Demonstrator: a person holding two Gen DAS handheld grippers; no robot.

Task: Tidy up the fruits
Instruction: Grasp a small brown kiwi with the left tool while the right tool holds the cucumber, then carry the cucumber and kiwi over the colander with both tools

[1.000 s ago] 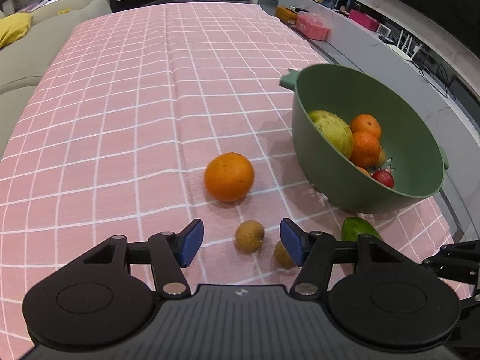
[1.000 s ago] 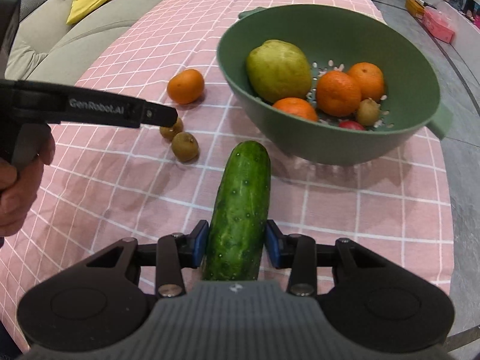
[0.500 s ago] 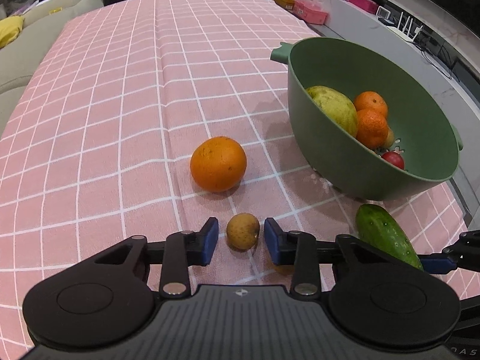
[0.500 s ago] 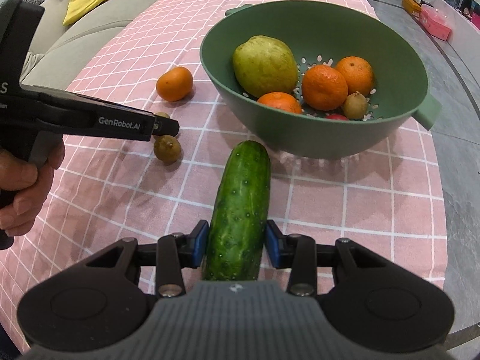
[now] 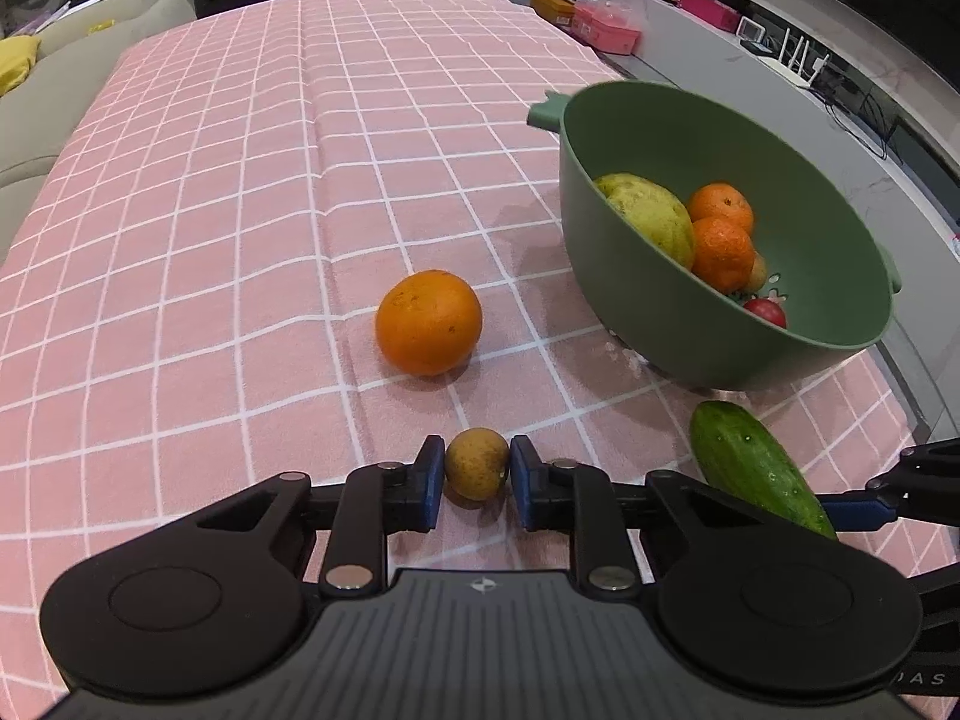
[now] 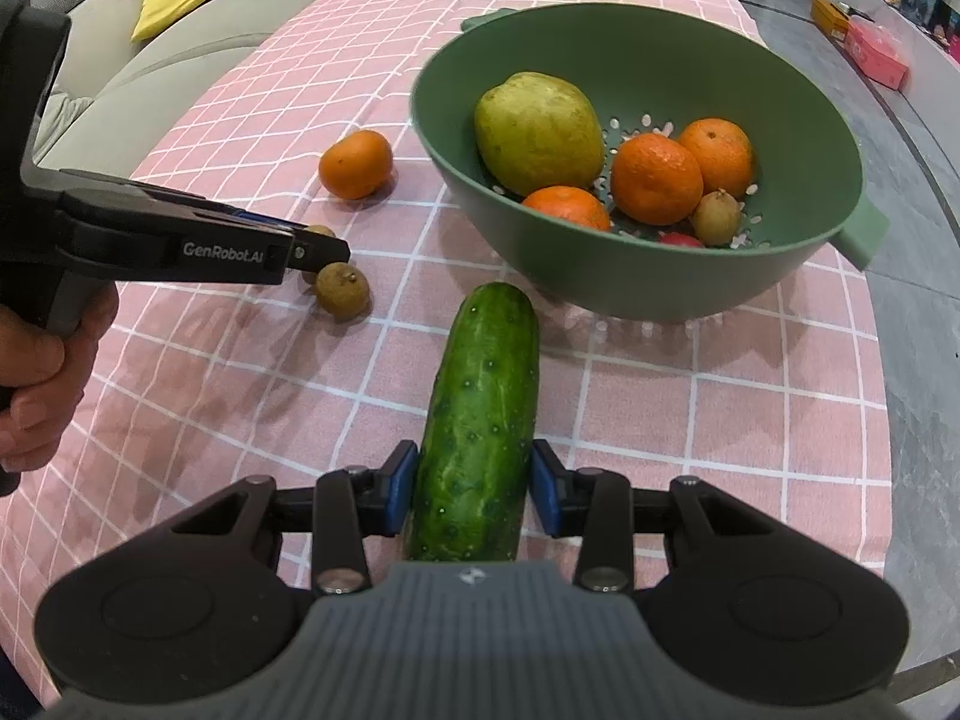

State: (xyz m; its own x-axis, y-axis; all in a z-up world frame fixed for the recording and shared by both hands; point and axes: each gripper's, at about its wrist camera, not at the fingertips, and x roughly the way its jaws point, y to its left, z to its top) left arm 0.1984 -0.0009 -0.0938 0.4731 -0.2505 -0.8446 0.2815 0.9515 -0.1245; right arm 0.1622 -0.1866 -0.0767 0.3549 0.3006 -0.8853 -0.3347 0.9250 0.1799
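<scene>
While the left gripper [image 5: 477, 474] pinches a small round brown fruit [image 5: 476, 463] on the pink checked tablecloth [image 5: 240, 210], the right gripper [image 6: 472, 495] clamps a long green cucumber [image 6: 480, 420] just before the green plastic colander [image 6: 636, 60] of fruit.

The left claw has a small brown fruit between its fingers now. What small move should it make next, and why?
Probably lift it straight up a little. The left claw has its blue pads against both sides of the small round brown fruit, which seems to rest on the pink checked tablecloth. The green plastic colander bowl has a high wall, so the fruit must rise before it goes over.
</scene>
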